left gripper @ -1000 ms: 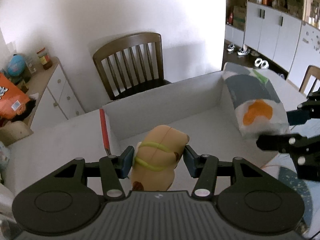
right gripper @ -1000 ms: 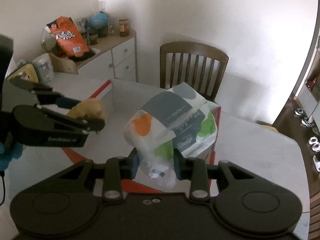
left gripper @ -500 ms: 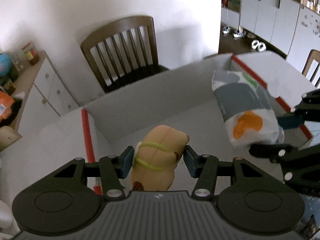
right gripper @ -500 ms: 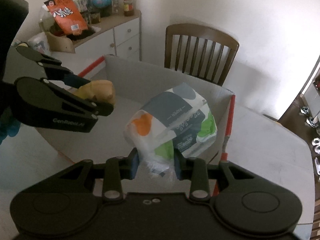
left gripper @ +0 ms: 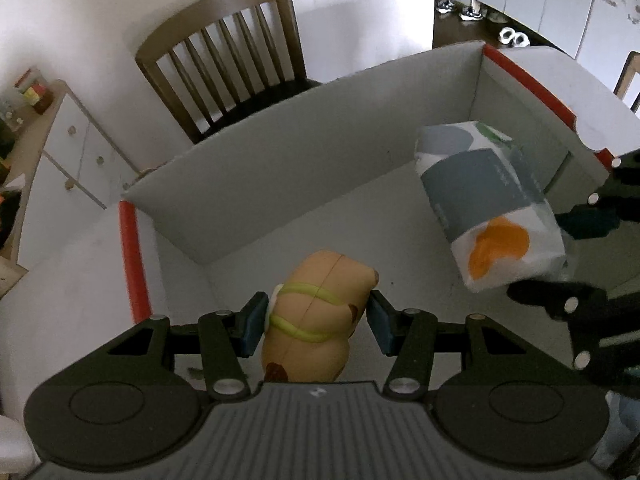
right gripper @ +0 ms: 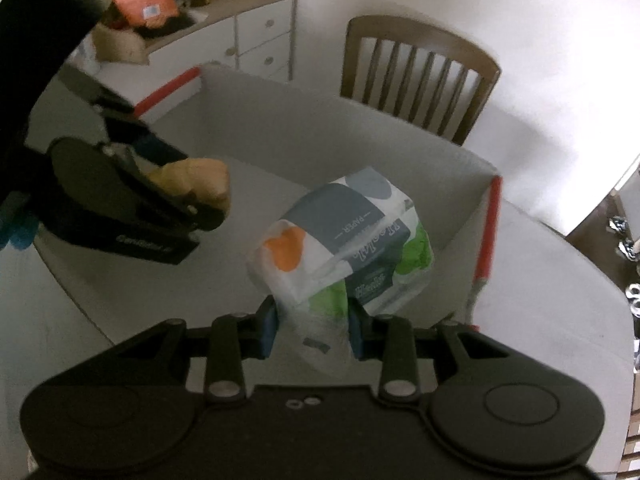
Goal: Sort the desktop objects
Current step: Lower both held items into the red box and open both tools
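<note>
My left gripper (left gripper: 316, 326) is shut on a tan toy figure (left gripper: 316, 312) with yellow-green straps, held over the left part of a white cardboard box (left gripper: 280, 160) with red-edged flaps. In the right wrist view the same toy (right gripper: 196, 182) shows at the left, in the other gripper. My right gripper (right gripper: 314, 330) is shut on the plastic end of a tissue pack (right gripper: 344, 240), white with grey, orange and green patches. The pack (left gripper: 484, 208) hangs over the box's right half. Whether either object touches the box floor I cannot tell.
The box sits on a white table (right gripper: 540, 280). A dark wooden chair (left gripper: 232, 52) stands behind the box's far wall. A white drawer cabinet (right gripper: 256, 36) with snack bags and jars lies at the left. Shoes (left gripper: 460, 8) lie on the floor beyond.
Both grippers have sunk and tipped further down over the box, carrying the toy and the tissue pack with them. The box interior now fills more of both views. Neither grip has changed.
</note>
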{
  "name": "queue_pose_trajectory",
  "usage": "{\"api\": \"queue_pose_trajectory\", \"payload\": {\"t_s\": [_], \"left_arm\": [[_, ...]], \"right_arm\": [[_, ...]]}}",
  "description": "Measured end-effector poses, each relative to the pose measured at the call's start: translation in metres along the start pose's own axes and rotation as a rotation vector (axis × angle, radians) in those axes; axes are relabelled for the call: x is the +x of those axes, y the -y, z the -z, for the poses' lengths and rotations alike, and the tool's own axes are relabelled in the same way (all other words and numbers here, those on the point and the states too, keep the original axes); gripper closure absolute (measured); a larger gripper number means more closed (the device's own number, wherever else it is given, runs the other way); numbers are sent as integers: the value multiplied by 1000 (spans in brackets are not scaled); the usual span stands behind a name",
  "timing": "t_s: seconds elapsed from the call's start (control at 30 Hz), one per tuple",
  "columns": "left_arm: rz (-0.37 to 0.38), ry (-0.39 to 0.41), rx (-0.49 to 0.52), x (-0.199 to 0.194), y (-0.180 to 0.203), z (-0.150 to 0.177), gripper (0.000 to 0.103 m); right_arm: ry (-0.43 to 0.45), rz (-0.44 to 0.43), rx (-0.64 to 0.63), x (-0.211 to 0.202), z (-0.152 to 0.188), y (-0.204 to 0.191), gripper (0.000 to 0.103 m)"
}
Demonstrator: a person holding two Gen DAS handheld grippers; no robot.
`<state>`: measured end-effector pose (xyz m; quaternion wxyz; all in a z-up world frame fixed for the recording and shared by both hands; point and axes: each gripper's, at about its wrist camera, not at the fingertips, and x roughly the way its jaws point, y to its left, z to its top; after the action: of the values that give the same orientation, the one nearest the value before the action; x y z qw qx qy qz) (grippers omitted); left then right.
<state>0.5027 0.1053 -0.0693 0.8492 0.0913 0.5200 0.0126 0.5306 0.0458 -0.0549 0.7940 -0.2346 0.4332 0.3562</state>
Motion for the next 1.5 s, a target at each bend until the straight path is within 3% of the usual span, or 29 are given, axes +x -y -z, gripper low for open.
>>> {"api": "queue_pose_trajectory", "payload": {"t_s": [0.37, 0.63, 0.9, 1.0, 1.23, 1.37, 1.5], "left_arm": [[27, -128, 10, 25, 9, -4, 50], [35, -164, 2, 30, 9, -3, 49], [42, -173, -9, 29, 9, -4, 46], [45, -161, -28, 27, 4, -4, 39], [62, -111, -55, 9, -2, -7, 39], [74, -85, -65, -2, -3, -8, 39], [70, -58, -73, -21, -3, -10, 39]], "right_arm": [[-99, -55, -32, 20, 1, 7, 68], [-121, -56, -32, 25, 7, 13, 65], [-132, -59, -23, 28, 5, 16, 61], [-130, -61, -20, 28, 6, 16, 59], [-117, -57, -21, 22, 8, 19, 55], [-76, -30, -14, 11, 7, 21, 29], [-51, -30, -5, -4, 9, 25, 28]]}}
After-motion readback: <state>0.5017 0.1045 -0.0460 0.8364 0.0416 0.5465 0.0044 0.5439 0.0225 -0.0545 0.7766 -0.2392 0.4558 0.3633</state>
